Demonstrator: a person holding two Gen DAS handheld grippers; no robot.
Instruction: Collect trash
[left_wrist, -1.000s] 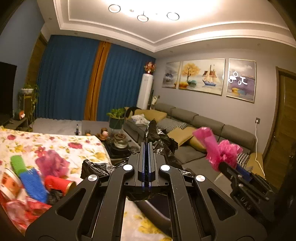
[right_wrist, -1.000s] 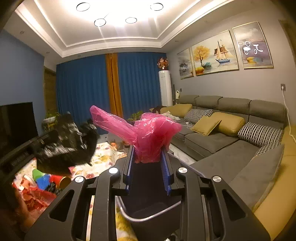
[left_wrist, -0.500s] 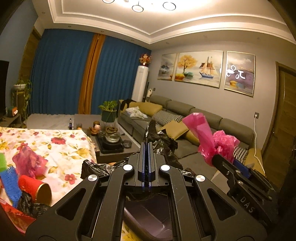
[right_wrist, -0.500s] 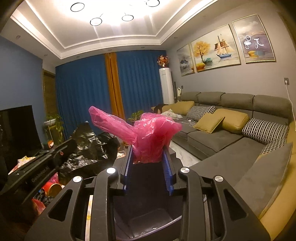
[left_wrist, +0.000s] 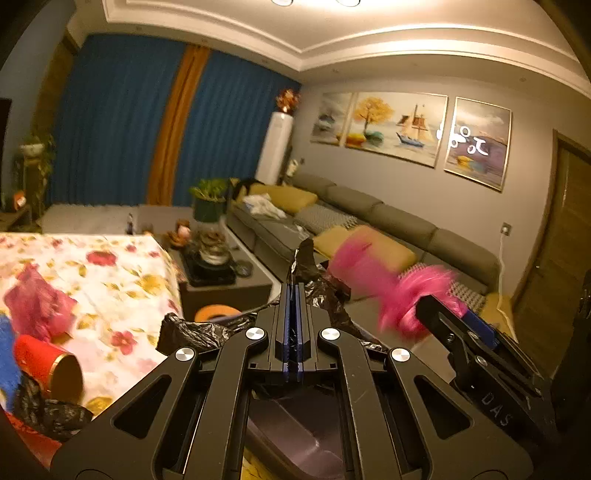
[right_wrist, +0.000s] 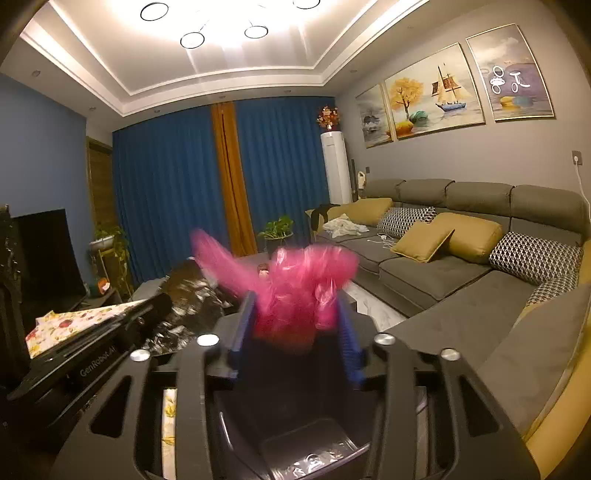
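Note:
My left gripper (left_wrist: 294, 286) is shut on a crumpled black plastic bag (left_wrist: 321, 280), which sticks up past its fingertips. In the right wrist view, that gripper (right_wrist: 159, 306) and its black bag (right_wrist: 192, 295) sit at the left. My right gripper (right_wrist: 295, 306) is opening, and a pink plastic bag (right_wrist: 299, 280) lies blurred and loose between its blue pads. The left wrist view shows the right gripper (left_wrist: 454, 317) at the right with the pink bag (left_wrist: 369, 273) at its tip. A dark bin (right_wrist: 314, 443) stands open directly below both grippers.
A table with a floral cloth (left_wrist: 110, 280) at the left holds a red cup (left_wrist: 48, 365), another pink bag (left_wrist: 37, 302) and black plastic. A grey sofa (right_wrist: 443, 273) with yellow cushions runs along the right. A low coffee table (left_wrist: 221, 284) with a plant stands ahead.
The right jaws have spread apart and the pink bag between them has gone blurred and slack. The left gripper has shifted right and slightly down with the black bag, still shut.

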